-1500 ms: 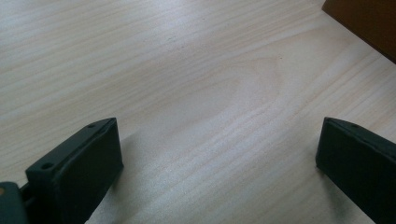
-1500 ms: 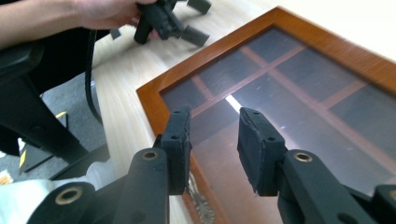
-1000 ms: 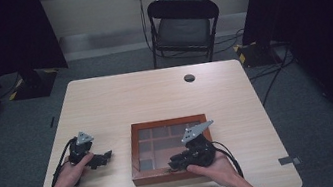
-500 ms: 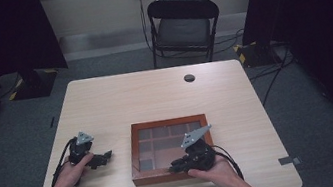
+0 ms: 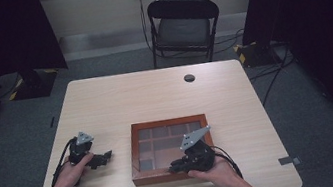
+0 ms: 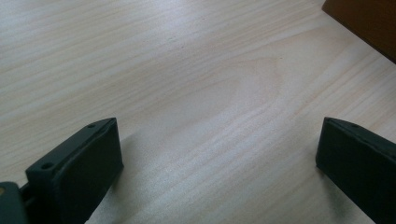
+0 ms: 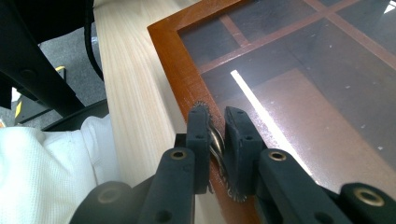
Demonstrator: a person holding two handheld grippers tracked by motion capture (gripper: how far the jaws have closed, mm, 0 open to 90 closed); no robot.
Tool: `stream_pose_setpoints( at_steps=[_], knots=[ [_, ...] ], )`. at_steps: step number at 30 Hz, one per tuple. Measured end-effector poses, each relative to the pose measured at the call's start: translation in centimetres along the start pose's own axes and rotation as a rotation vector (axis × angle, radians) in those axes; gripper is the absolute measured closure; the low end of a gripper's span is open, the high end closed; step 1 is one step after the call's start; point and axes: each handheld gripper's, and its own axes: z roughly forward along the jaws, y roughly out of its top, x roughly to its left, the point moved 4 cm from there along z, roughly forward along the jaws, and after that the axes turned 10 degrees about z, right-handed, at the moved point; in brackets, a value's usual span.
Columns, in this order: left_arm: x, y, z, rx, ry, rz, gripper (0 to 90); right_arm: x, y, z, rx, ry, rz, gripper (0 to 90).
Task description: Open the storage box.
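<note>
Lower centre of the high view sits the wooden box point(image 5: 137, 155), red-brown frame, glass lid over divided compartments; their contents are too dim to make out. The right gripper point(image 7: 217, 122), jaws having just been closing, is pinched on a small metal latch point(image 7: 215, 140) at the frame's edge, mostly hidden. The left gripper point(image 6: 219, 154) rests apart, on bare table point(image 6: 187, 70).

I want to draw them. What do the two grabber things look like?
Both are black. The left gripper and right gripper each carry a grey three-cornered plate on top and trail a black cable. The right gripper's fingers are flat blocks on arms with round rivets.
</note>
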Motion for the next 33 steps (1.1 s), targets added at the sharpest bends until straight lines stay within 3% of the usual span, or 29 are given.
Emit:
stream_pose_setpoints(
  at_steps=[13,33],
  knots=[
    [0.0,0.0,0.0,0.001,0.000,0.002,0.0,0.0,0.2,0.0,0.019,0.004,0.003,81.2],
    [0.0,0.0,0.0,0.001,0.001,0.003,0.0,0.2,1.3,-1.2,-0.008,0.031,0.015,81.3]
  ],
)
